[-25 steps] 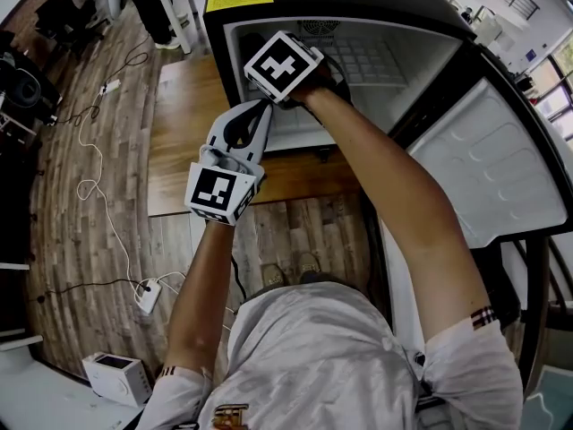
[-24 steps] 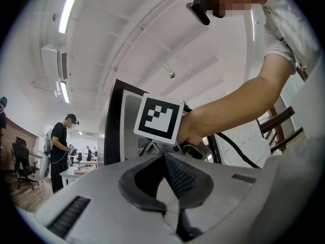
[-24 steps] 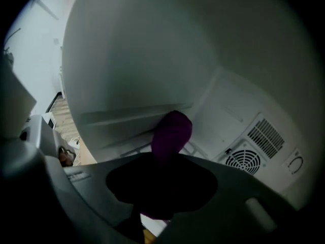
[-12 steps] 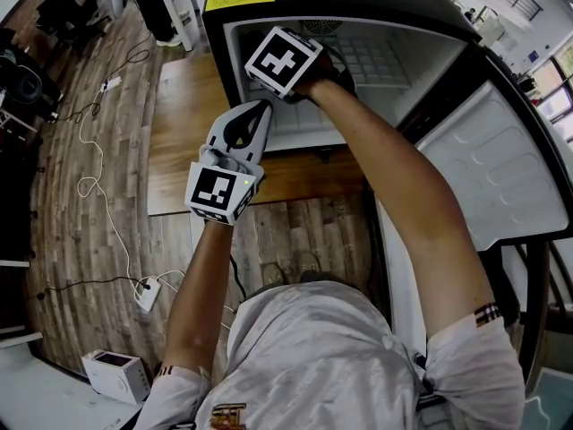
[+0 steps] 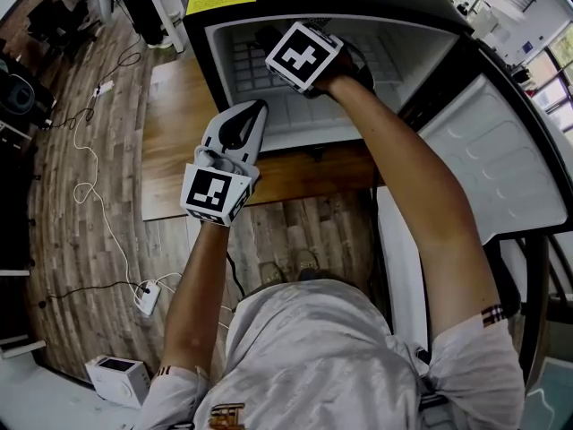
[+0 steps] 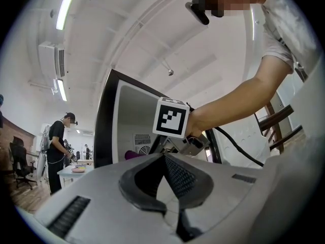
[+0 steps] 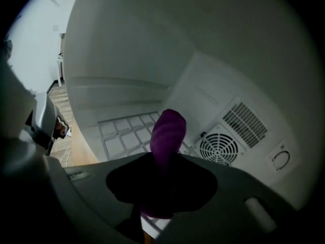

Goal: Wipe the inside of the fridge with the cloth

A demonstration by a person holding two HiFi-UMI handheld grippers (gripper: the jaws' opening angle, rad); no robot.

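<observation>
The black fridge (image 5: 235, 0) stands open with its white inside showing. My right gripper (image 5: 279, 43) reaches into it under its marker cube, shut on a purple cloth (image 7: 167, 133) that sticks up out of the jaws. Past the cloth are the wire shelf (image 7: 127, 133) and a round fan vent (image 7: 221, 149) on the back wall. My left gripper (image 5: 253, 111) hovers outside, just before the fridge's front edge, shut with nothing in it. From the left gripper (image 6: 163, 157) view, the right gripper's cube (image 6: 171, 117) and a bit of the cloth (image 6: 133, 155) show ahead.
The fridge door (image 5: 491, 164) hangs open to the right. The fridge rests on a low wooden platform (image 5: 175, 128). Cables and a power strip (image 5: 148, 295) lie on the floor at left, beside a white box (image 5: 116, 379). A person (image 6: 56, 146) stands at a far table.
My right gripper has moved to the right inside the fridge with the cloth. The left gripper has stayed in nearly the same place, still shut.
</observation>
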